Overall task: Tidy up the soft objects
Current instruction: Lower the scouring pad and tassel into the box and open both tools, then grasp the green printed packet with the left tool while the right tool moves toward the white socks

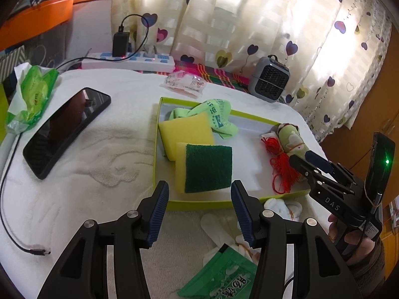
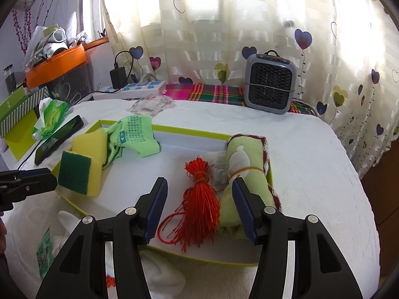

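A shallow green-rimmed box (image 1: 199,201) (image 2: 189,131) lies on the white towel. In it are a green-topped sponge (image 1: 208,168) (image 2: 74,173), a plain yellow sponge (image 1: 185,130) (image 2: 89,143), a printed green cloth (image 1: 217,115) (image 2: 134,134), a red string bundle (image 1: 280,165) (image 2: 199,204) and a rolled green towel (image 1: 291,137) (image 2: 245,164). My left gripper (image 1: 199,214) is open and empty, just before the box's near rim by the green sponge. My right gripper (image 2: 198,209) (image 1: 303,159) is open over the red bundle, its right finger beside the rolled towel.
White socks (image 1: 284,205) (image 2: 162,271) and a green packet (image 1: 224,276) lie before the box. A black phone (image 1: 67,129), tissue pack (image 1: 32,94), power strip (image 1: 129,61), small grey heater (image 2: 270,84) and curtain stand around.
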`<action>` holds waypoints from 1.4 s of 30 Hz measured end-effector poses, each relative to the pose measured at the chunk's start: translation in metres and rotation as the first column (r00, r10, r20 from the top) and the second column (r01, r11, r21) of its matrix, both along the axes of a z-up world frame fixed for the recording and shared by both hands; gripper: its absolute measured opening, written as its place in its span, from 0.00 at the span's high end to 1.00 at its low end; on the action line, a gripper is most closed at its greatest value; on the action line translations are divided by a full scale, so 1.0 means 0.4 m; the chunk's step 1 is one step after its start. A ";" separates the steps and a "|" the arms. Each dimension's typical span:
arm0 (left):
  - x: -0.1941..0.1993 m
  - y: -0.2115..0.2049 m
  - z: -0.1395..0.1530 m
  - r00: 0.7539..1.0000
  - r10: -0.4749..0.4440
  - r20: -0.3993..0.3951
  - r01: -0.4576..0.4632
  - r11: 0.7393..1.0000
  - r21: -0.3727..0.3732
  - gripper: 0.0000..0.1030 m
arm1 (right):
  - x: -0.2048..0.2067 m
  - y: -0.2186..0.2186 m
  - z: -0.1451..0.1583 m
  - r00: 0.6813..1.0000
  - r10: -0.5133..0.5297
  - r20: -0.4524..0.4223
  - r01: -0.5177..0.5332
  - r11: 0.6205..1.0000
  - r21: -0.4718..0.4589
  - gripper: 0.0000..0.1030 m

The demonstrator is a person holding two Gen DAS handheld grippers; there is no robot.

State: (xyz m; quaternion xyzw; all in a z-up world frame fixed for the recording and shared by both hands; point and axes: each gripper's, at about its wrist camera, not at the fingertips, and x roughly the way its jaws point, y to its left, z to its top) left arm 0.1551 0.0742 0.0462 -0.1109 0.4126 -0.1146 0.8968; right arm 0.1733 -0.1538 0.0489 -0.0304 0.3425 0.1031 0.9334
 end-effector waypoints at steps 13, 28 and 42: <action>-0.075 0.011 0.008 1.000 -0.006 0.011 0.006 1.000 -0.011 0.49 | -0.083 -0.017 0.018 1.000 -0.007 0.020 0.007 0.999 0.035 0.46; -0.169 -0.012 -0.043 0.996 -0.092 -0.019 0.091 0.995 -0.043 0.42 | -0.181 -0.025 0.002 1.000 0.029 -0.002 -0.029 0.994 0.103 0.46; -0.172 -0.048 -0.091 0.991 -0.108 -0.074 0.110 0.994 0.023 0.41 | -0.208 -0.033 -0.017 0.999 0.020 -0.028 -0.016 0.991 0.133 0.46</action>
